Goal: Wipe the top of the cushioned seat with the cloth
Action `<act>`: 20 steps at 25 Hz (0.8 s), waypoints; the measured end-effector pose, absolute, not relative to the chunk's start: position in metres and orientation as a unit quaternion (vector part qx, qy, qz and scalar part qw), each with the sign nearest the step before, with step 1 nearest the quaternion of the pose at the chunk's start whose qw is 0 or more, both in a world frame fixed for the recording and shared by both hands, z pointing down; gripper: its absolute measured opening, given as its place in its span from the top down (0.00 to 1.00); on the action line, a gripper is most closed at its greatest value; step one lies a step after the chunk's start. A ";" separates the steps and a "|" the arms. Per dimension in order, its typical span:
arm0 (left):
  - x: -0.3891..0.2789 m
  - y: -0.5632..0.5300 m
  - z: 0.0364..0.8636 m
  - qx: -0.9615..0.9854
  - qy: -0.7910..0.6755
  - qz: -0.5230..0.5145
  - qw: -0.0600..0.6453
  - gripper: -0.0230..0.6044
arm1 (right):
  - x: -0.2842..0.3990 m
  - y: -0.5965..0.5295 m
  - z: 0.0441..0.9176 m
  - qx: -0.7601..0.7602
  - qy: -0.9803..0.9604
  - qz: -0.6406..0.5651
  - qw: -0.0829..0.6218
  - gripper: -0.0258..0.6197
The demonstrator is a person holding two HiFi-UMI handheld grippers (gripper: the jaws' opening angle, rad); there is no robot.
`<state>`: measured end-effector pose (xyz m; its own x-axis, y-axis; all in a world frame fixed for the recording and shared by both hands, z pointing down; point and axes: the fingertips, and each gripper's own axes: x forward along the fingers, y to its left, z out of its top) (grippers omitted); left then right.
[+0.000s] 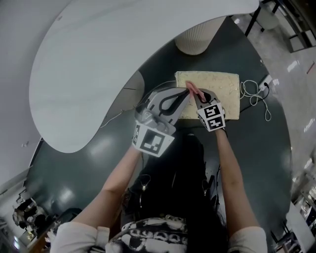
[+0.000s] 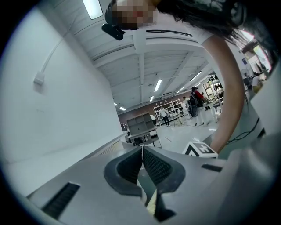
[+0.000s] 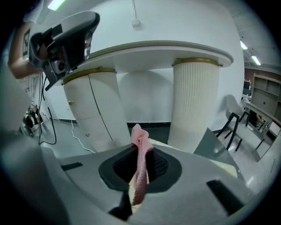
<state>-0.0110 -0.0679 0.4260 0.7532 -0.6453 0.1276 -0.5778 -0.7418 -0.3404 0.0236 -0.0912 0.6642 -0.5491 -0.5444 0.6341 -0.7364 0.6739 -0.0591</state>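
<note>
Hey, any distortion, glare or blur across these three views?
Head view: strong fisheye bending, shiny glare on the floor at right, cushioned seat evenly lit. Left gripper view: dark rounded corners, bright ceiling lights. Right gripper view: cloth sharp between the jaws, pillars bowed.

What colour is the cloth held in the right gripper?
The cloth is pink, clearest in the right gripper view.
</note>
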 end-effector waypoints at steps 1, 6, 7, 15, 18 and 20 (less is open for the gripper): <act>-0.013 -0.067 0.427 -0.925 0.332 -0.121 0.140 0.95 | 0.010 -0.085 0.668 0.359 -0.869 0.167 0.297 0.94; -0.019 -0.063 0.431 -0.924 0.335 -0.126 0.134 0.95 | -0.019 -0.058 0.696 0.323 -0.869 0.191 0.324 0.94; -0.019 -0.063 0.431 -0.924 0.334 -0.126 0.134 0.95 | -0.017 -0.055 0.702 0.322 -0.865 0.194 0.332 0.94; -0.015 -0.065 0.432 -0.929 0.324 -0.124 0.126 0.95 | 0.066 -0.064 0.726 0.388 -0.815 0.217 0.372 0.94; -0.008 -0.064 0.429 -0.933 0.315 -0.121 0.127 0.95 | 0.111 -0.068 0.727 0.420 -0.793 0.223 0.382 0.94; -0.003 -0.063 0.428 -0.935 0.309 -0.120 0.129 0.95 | 0.143 -0.071 0.727 0.440 -0.777 0.225 0.390 0.94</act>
<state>-0.0027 -0.0629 0.4275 0.7801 -0.6087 0.1447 -0.5470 -0.7758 -0.3146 0.1431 -0.0714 0.7271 -0.3083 -0.5082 0.8042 -0.8595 0.5112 -0.0064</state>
